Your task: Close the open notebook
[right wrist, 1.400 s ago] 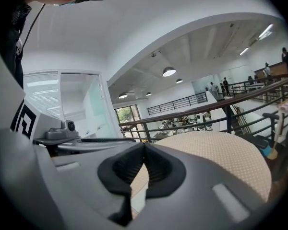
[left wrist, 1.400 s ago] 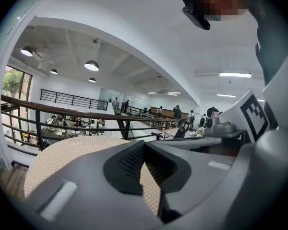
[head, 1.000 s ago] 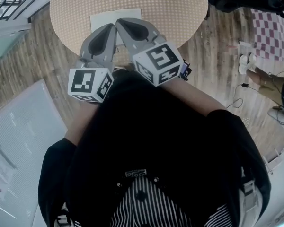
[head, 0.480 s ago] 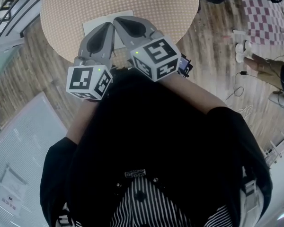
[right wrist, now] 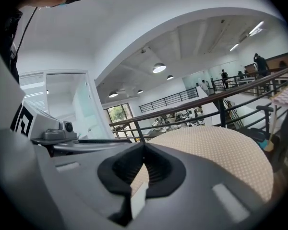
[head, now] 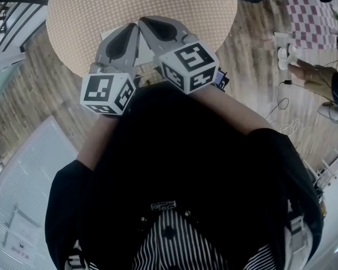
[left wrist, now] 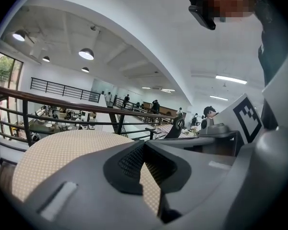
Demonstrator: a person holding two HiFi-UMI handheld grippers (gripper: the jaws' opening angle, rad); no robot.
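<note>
Two grippers being held up, left gripper (head: 132, 28) and right gripper (head: 143, 21), one round table (head: 203, 10) standing, one notebook (right wrist: 137, 199) lying on it.

Soft, even daylight is seen in the head view, where the black clothing (head: 186, 151) is left almost without detail. In both gripper views the hall is lit by round ceiling lamps (left wrist: 86, 54) and a bright window (left wrist: 2, 68). The railing (left wrist: 62, 104) is bent by fisheye distortion, the corners are vignetted black, and the left tongs (left wrist: 144, 145) and right tongs (right wrist: 144, 146) are rendered slightly soft.
</note>
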